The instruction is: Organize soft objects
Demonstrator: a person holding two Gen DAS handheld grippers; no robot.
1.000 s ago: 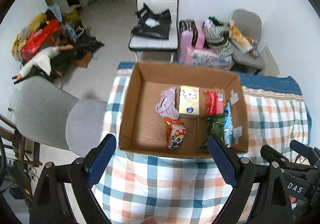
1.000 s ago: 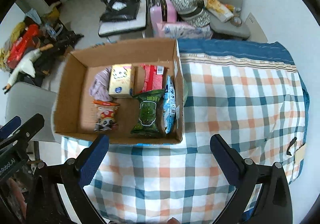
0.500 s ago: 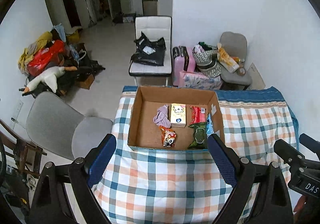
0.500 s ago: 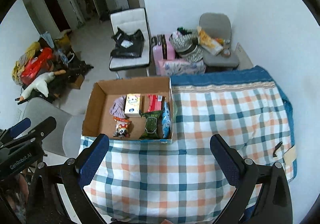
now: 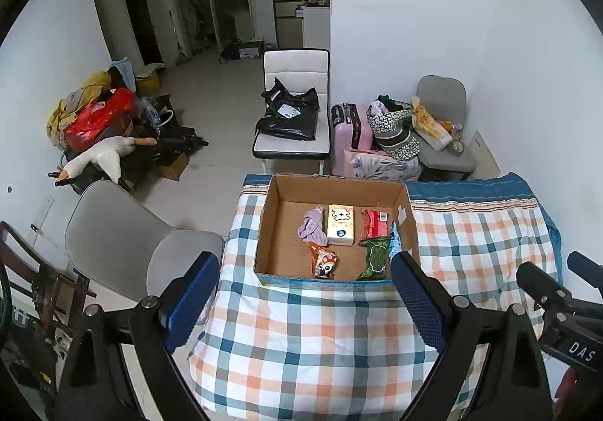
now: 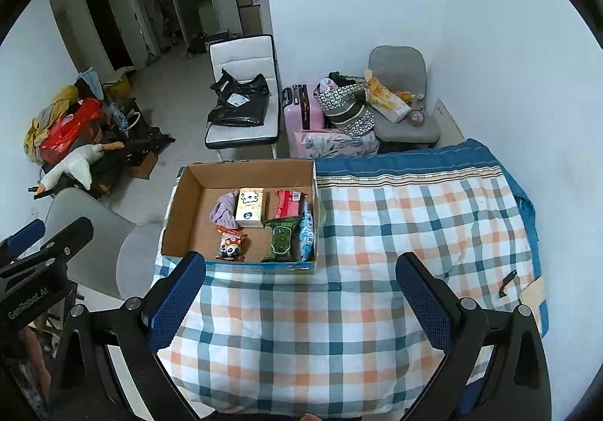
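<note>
A: Any writing showing?

B: "DAS" is reading white on the right claw's body at the left view's lower right; "GenRobot.AI" is showing on the left claw's body at the right view's left edge. Print on the packs is too small to read.

A: Going left to right, then.

B: Left claw [image 5: 303, 293] is hanging spread wide, nothing between its blue pads [image 5: 192, 296]. The cardboard box [image 5: 264, 229] is sitting ahead of it on the checked blanket [image 5: 301, 342], well apart from the pads. Inside, from the left: lilac cloth [image 5: 314, 226], cream tissue pack [image 5: 340, 224] just beside it, red pack [image 5: 374, 223], and a blue pack [image 6: 306, 232] standing against the right wall. In the near row an orange snack bag [image 5: 323, 260] and a green pack [image 5: 375, 258] are lying flat.

A: And the other side?

B: Right claw [image 6: 303, 295] is also gaping, holding nothing, hovering over bare blanket with the box ahead and to its left. I cannot tell what the blanket is covering.
</note>
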